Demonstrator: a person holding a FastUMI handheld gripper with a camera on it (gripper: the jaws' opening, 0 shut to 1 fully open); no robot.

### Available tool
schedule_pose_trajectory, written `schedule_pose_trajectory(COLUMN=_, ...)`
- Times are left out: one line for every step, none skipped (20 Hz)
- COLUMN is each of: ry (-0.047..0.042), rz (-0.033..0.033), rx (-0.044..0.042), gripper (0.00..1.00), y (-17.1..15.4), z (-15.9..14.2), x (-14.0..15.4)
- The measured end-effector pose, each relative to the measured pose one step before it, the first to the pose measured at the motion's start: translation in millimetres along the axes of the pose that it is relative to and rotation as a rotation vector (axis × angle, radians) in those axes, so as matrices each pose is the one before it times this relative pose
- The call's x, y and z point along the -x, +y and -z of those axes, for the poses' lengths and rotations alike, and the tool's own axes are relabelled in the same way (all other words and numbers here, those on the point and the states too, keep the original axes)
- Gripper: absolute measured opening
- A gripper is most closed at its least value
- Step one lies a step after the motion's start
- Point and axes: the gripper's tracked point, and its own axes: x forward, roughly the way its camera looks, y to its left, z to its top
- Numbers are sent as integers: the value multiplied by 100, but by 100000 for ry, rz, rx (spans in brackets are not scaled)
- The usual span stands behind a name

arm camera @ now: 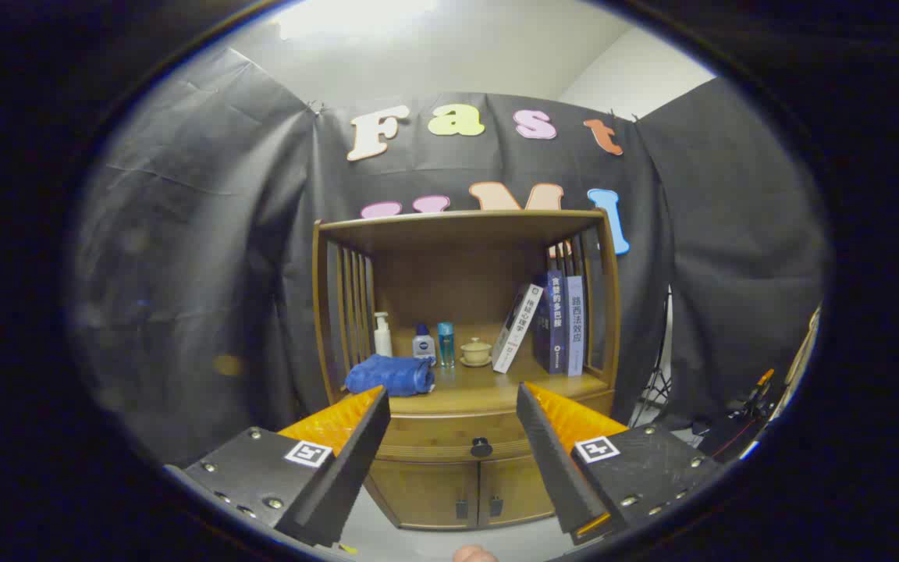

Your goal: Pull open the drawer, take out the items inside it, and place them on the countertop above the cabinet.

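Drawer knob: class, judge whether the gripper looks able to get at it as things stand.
Probably yes. The gripper is open, and the drawer knob sits between and beyond the fingers on the shut drawer, with nothing in front of it. The blue towel lies higher, on the countertop.

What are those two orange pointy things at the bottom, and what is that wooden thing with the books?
Those two orange wedges are the fingers of a gripper, a grabbing tool a person holds in a hand. The camera rides on it and looks forward, so you see what the gripper sees. Its fingers are spread open and hold nothing. Beyond them stands a wooden cabinet. Its drawer with a dark knob is closed, between the fingers. On the countertop above lie a blue towel, a white pump bottle, two small bottles, a little lidded cup and some books.
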Motion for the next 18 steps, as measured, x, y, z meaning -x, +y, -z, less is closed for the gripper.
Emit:
schedule_pose_trajectory(ry=211, rz=-293, rx=-159, gripper=97, y=55, z=11, x=154)
schedule_pose_trajectory(ry=248, rz=-158, rx=108, gripper=97, y=-64, z=23, x=146)
schedule_pose_trajectory(ry=451, rz=-11, rx=184, gripper=98, y=-73, z=164, x=39)
schedule_pose_trajectory(ry=552, rz=-224, rx=74, gripper=97, y=42, z=325, x=31)
schedule_pose_trajectory(ry=806, rz=-121, rx=50, gripper=97, y=-27, z=302, x=-52)
schedule_pose_trajectory(ry=883, rz=-102, rx=-78, gripper=97, y=-34, z=459, x=-87)
schedule_pose_trajectory(ry=1133, rz=122, rx=-195, gripper=98, y=-49, z=364, x=-42)
schedule_pose_trajectory(ry=717, rz=-517, rx=-277, gripper=98, y=39, z=307, x=-22)
schedule_pose_trajectory(ry=1, rz=-1841, rx=-530, gripper=98, y=276, z=88, x=44)
schedule_pose_trajectory(ry=-505, rz=-836, rx=-517, gripper=98, y=200, z=49, x=21)
schedule_pose_trajectory(ry=-194, rz=948, rx=-2, gripper=98, y=-398, z=5, x=-1)
schedule_pose_trajectory(ry=18, rz=1093, rx=327, gripper=98, y=-423, z=187, x=-51)
schedule_pose_trajectory(ry=189, rz=800, rx=391, gripper=98, y=-242, z=100, x=-69)
schedule_pose_trajectory(ry=201, rz=551, rx=-39, gripper=98, y=-22, z=159, x=-71)
schedule_pose_trajectory(ry=-97, rz=-2, rx=-494, gripper=97, y=-108, z=61, x=-91)
schedule_pose_trajectory(ry=-104, rz=-114, rx=-554, gripper=97, y=37, z=121, x=-136)
schedule_pose_trajectory(ry=370, rz=27, rx=-245, gripper=97, y=-22, z=271, x=-177)
schedule_pose_trajectory(ry=302, rz=-3, rx=8, gripper=97, y=-54, z=393, x=-174)
